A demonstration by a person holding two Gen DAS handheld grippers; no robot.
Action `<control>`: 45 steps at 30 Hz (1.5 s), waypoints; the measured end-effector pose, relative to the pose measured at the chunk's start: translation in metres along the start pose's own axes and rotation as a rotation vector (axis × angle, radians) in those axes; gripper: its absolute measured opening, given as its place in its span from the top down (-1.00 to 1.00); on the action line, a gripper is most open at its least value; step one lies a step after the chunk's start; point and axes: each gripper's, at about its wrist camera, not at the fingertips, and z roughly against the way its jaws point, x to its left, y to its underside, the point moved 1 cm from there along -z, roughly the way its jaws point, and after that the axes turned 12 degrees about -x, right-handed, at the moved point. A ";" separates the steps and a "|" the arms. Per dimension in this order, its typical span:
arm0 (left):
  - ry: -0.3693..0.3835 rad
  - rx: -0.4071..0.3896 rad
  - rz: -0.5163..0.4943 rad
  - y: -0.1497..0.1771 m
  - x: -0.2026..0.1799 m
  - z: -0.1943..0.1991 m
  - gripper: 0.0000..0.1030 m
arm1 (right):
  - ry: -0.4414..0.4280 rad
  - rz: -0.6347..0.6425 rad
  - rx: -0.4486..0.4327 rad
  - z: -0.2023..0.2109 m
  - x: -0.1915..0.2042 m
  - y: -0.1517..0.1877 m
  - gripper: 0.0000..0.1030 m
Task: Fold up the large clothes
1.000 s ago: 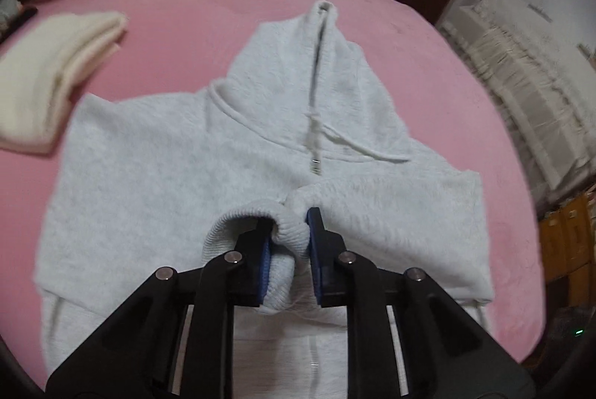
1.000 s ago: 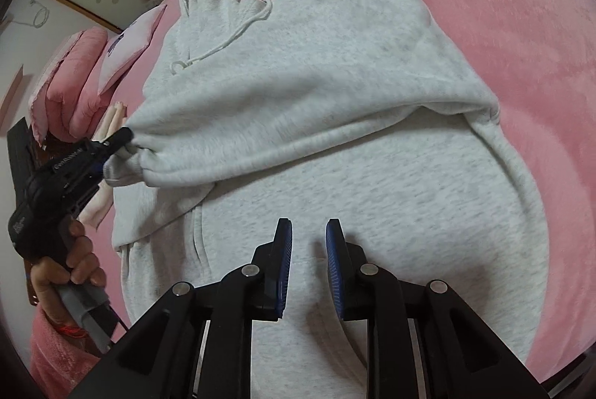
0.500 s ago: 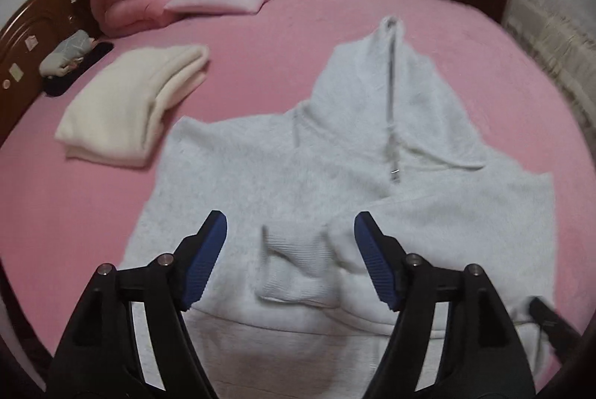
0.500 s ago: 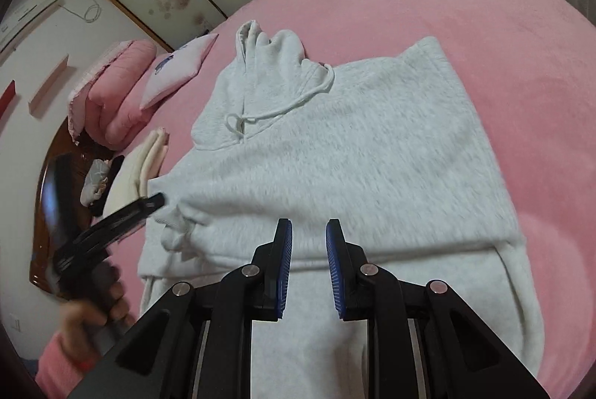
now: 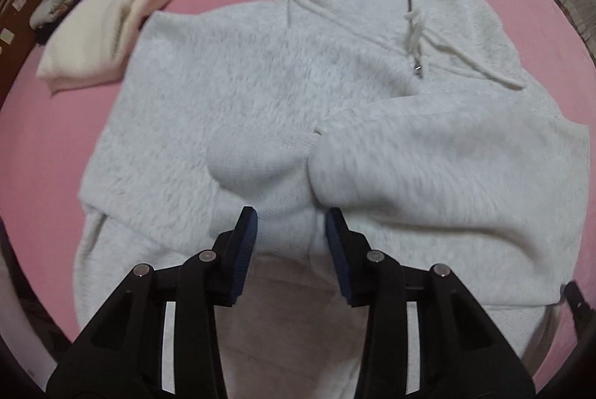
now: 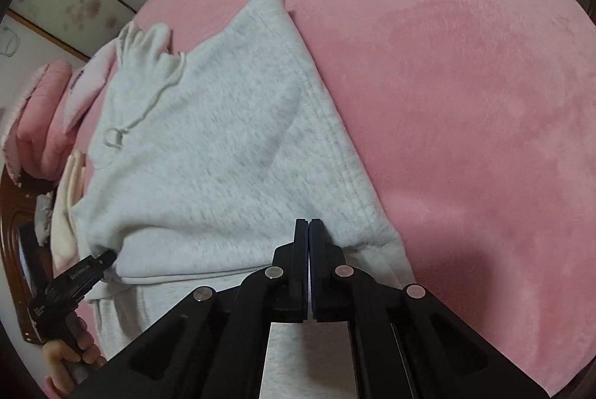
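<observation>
The grey hoodie (image 5: 260,93) is seen spread flat on the pink bed (image 6: 484,101), sleeves folded across the chest, hood toward 12 o'clock. The left gripper (image 5: 290,227) is held spread apart over the sleeve cuffs. The right gripper (image 6: 309,224) is pressed together at the hoodie's folded side edge; whether cloth is pinched cannot be told. A folded cream garment (image 5: 111,26) is noted at 10 o'clock.

The pale grey hooded sweatshirt (image 5: 283,93) is soft, matt fleece cloth with a fuzzy nap and a ribbed knit cuff (image 5: 298,140); its white drawstring (image 5: 413,26) ends in a small shiny metal tip; the pink bed cover (image 6: 465,93) is plush, velvety cloth; the folded cream garment (image 5: 108,30) looks thick and matt; the left claw (image 5: 291,242) is matt black plastic with ridged blue pads (image 5: 244,250) and bright metal pins; the right claw (image 6: 309,250) is alike
</observation>
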 end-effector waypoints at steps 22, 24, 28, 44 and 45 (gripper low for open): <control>0.100 0.107 0.184 -0.019 -0.059 -0.045 0.31 | -0.139 0.030 -0.039 -0.125 -0.020 -0.182 1.00; 0.075 0.108 0.162 -0.019 -0.067 -0.045 0.31 | -0.157 -0.012 -0.033 -0.131 -0.028 -0.188 1.00; 0.043 0.105 0.149 -0.033 -0.078 -0.032 0.31 | -0.099 0.055 -0.171 -0.128 -0.007 -0.181 1.00; -0.097 0.056 0.090 -0.043 -0.046 -0.079 0.29 | 0.000 0.103 -0.061 -0.141 -0.012 -0.164 0.83; -0.096 0.052 0.096 -0.043 -0.046 -0.080 0.29 | -0.017 0.079 -0.050 -0.145 -0.016 -0.166 0.83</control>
